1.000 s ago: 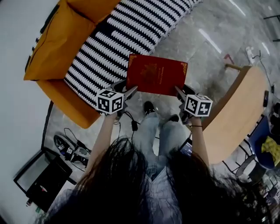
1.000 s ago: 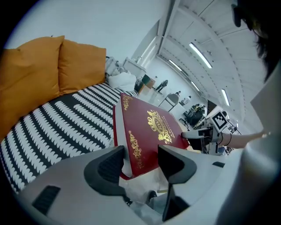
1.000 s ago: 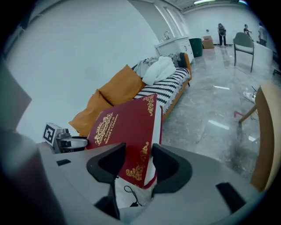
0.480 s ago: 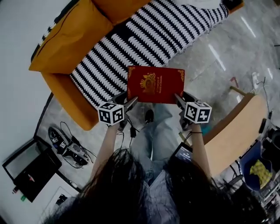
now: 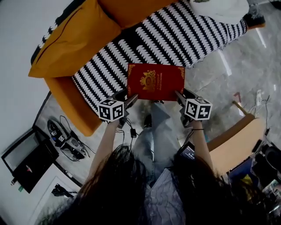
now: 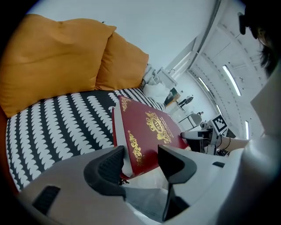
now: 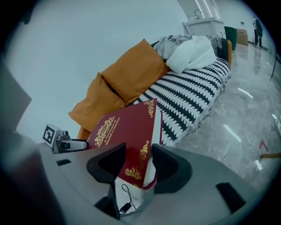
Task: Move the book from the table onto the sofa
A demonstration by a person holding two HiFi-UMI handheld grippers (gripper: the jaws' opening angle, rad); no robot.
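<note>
A dark red book [image 5: 155, 82] with gold print hangs in the air between my two grippers, over the front edge of the sofa [image 5: 145, 39]. My left gripper [image 5: 130, 97] is shut on the book's near left corner. My right gripper [image 5: 179, 97] is shut on its near right corner. In the left gripper view the book [image 6: 147, 132] sits between both jaws, above the black-and-white striped seat cover [image 6: 57, 127]. In the right gripper view the book's [image 7: 127, 136] corner is clamped between the pads, with the sofa [image 7: 184, 92] behind it.
Orange cushions [image 5: 74, 37] line the sofa's back. A white bundle [image 5: 219, 9] lies at its far end. A wooden table [image 5: 235, 147] stands at the right. Cables and devices [image 5: 66, 140] lie on the floor at the left. The person's legs [image 5: 153, 132] are below the book.
Both grippers have carried the book away from the table and towards the sofa. The book now overlaps the striped seat's front edge, and the table has slid off to the lower right.
</note>
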